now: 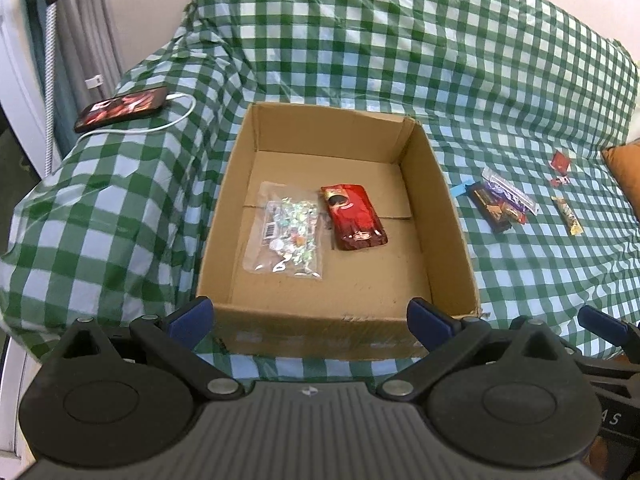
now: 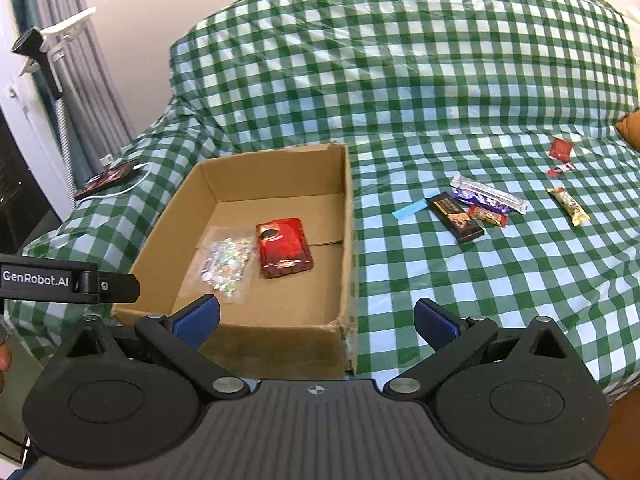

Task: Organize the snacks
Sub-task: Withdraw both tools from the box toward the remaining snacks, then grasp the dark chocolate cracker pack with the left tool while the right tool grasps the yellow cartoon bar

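An open cardboard box point(image 1: 440, 200) point(image 2: 348, 216) sits on the green checked cloth. Inside lie a red snack pouch point(image 1: 355, 216) point(image 2: 285, 247) and a clear bag of shiny sweets point(image 1: 289, 232) point(image 2: 227, 264). To its right on the cloth lie a dark chocolate bar point(image 1: 490, 208) point(image 2: 456, 218), a purple-and-clear wrapper point(image 1: 510, 192) point(image 2: 488, 196), a small red bar point(image 2: 488, 216), a gold bar point(image 1: 568, 216) point(image 2: 569, 205), a blue strip point(image 2: 409, 210) and small red packets point(image 1: 560, 160) point(image 2: 560, 148). My left gripper point(image 1: 310, 316) is open and empty before the box's near wall. My right gripper point(image 2: 316, 316) is open and empty at the box's near right corner.
A phone point(image 1: 122, 109) point(image 2: 108, 178) on a white charging cable lies on the cloth left of the box. Curtains and a stand are at the far left. An orange cushion point(image 1: 624, 176) sits at the right edge. The left gripper's body point(image 2: 68, 280) shows at left.
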`<state>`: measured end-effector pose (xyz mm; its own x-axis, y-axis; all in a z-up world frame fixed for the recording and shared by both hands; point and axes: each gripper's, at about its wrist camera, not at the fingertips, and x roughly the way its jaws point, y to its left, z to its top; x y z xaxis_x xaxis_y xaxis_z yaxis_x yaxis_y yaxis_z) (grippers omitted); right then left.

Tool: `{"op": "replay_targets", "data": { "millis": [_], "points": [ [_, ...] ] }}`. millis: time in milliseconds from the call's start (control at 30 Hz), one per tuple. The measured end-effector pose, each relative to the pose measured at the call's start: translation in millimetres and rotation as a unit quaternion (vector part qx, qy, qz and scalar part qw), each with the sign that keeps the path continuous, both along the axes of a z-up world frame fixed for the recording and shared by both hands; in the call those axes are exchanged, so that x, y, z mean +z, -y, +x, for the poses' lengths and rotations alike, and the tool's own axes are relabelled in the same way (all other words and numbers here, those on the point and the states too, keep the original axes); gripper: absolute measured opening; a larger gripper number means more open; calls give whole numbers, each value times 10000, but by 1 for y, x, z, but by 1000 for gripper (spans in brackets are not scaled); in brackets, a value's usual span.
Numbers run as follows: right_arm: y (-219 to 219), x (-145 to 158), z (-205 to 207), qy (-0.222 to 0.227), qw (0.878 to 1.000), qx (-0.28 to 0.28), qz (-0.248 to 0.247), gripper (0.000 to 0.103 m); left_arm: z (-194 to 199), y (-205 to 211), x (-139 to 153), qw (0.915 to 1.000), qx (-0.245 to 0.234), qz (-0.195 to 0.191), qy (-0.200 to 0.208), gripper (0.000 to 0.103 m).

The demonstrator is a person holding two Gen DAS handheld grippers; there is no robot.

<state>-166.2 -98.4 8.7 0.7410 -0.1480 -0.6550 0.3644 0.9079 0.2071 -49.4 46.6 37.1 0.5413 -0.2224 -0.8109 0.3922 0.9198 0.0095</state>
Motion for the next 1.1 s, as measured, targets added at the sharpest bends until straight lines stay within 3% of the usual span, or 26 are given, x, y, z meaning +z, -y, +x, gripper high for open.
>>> {"op": "replay_targets", "data": {
  "millis": [267, 600, 833, 967, 1100],
  "points": [
    [48, -11, 4, 44, 9994, -339, -32, 103, 18, 61, -3, 9991, -396, 151, -95, 103],
    [175, -43, -5, -25, 9871, -1562, -359, 103, 60, 203, -24, 9950, -763, 197, -616, 103],
    [294, -83, 2, -173, 9693, -2433, -311, 103, 106, 318, -93, 9887, -792, 379, -1213, 103],
    [365, -122, 29, -381, 9606, -2753, 10, 103, 135, 367, -144, 9808, -816, 348, -1738, 103],
    [424, -161, 67, -745, 9541, -2901, -65, 103, 155, 404, -185, 9756, -628, 174, -2099, 103]
  ]
}}
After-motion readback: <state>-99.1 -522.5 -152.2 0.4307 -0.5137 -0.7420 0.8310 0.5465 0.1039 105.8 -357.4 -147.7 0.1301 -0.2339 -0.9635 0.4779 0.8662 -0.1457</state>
